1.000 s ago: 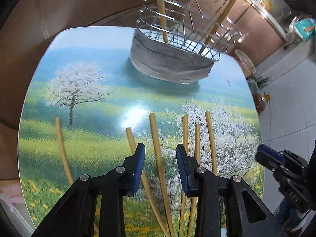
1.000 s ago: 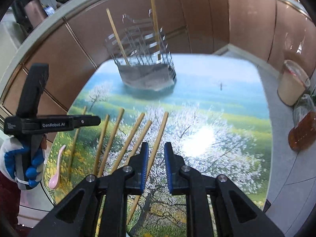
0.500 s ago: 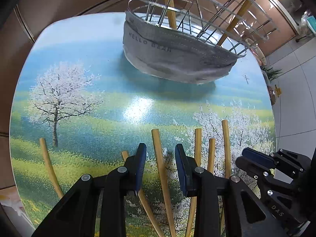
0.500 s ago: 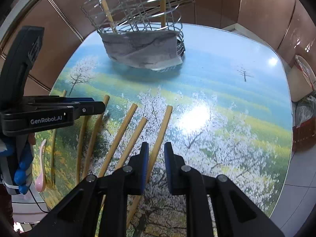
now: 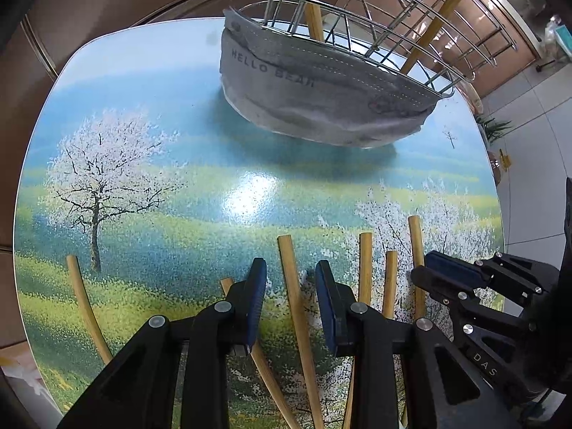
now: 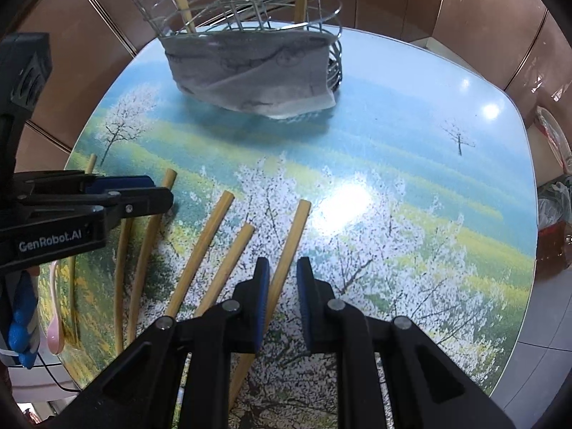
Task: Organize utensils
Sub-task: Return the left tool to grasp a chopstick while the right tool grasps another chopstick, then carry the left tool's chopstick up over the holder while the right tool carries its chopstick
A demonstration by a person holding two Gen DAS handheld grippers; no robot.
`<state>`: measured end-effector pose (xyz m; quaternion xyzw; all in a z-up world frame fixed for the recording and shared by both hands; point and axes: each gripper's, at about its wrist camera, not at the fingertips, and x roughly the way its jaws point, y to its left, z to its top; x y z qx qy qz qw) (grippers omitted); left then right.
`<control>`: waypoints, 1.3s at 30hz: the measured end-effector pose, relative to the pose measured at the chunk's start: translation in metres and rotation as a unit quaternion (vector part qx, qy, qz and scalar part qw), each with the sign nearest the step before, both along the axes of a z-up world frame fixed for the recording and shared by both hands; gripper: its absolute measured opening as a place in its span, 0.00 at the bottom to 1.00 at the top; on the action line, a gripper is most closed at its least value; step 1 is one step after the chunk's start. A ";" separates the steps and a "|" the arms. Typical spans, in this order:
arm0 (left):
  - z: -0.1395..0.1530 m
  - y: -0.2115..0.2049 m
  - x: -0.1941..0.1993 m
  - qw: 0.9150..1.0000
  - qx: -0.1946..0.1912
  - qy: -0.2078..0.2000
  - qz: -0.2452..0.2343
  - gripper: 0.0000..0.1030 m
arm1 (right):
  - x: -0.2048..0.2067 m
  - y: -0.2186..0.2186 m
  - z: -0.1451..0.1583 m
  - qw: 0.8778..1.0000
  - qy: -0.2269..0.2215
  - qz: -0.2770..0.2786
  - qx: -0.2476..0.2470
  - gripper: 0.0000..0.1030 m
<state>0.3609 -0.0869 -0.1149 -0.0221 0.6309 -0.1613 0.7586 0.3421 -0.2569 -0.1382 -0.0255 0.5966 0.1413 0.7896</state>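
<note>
Both tongs hang released: the left gripper [image 5: 290,298] straddles one chopstick [image 5: 296,307] and the right gripper [image 6: 283,287] another [image 6: 286,250]. Since a second ago they have sunk nearer the table [image 6: 411,114], suggesting grasps before the wire holder [image 6: 250,3].

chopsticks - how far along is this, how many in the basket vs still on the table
Done: two chopsticks stand in the wire basket. In hand: nothing yet; the left gripper and right gripper are open, each straddling a stick. Left: six chopsticks on the table, plus a pink spoon at its edge.
</note>
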 end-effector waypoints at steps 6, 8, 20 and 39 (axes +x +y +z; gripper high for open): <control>-0.002 -0.007 0.000 1.000 -0.001 0.001 -0.010 0.16 | 0.005 0.008 -0.006 0.999 -0.004 0.019 -0.027 0.11; -0.004 -0.007 0.001 1.000 -0.006 0.006 -0.010 0.08 | 0.004 0.005 -0.006 0.999 -0.005 0.025 -0.042 0.09; -0.003 -0.026 -0.001 0.999 0.038 0.004 -0.032 0.06 | 0.013 -0.023 -0.006 0.997 0.022 0.046 -0.058 0.07; 0.080 0.030 -0.058 0.981 -0.092 -0.165 0.035 0.05 | -0.056 -0.047 0.076 0.986 -0.154 0.011 0.066 0.06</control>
